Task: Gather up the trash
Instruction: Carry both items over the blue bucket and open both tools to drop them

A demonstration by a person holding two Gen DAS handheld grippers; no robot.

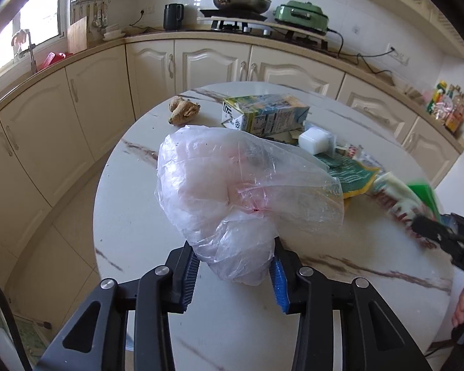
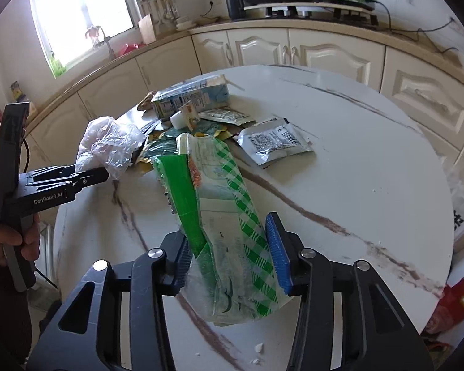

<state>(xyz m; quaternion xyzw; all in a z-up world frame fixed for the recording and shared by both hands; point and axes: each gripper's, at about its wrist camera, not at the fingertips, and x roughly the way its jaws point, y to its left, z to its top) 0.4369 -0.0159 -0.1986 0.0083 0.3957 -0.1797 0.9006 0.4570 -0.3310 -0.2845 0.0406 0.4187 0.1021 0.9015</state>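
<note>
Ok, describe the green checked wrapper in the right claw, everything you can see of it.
The green checked wrapper is a long, crumpled bag of thin glossy plastic: pale and translucent, with a green-and-white check band, a solid green panel along one side and a reddish print near the top. It looks empty and torn open at the far end. The right claw is shut on its lower part, blue pads pressing both sides, and it stretches away over the marble table. In the left wrist view it is only a blur.

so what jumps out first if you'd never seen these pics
The clear plastic bag, bunched between the left gripper fingers, fills the middle of the left wrist view. In the right wrist view the right gripper clamps a green checked wrapper. Behind both, a milk carton lies among litter on the round marble table.
</note>
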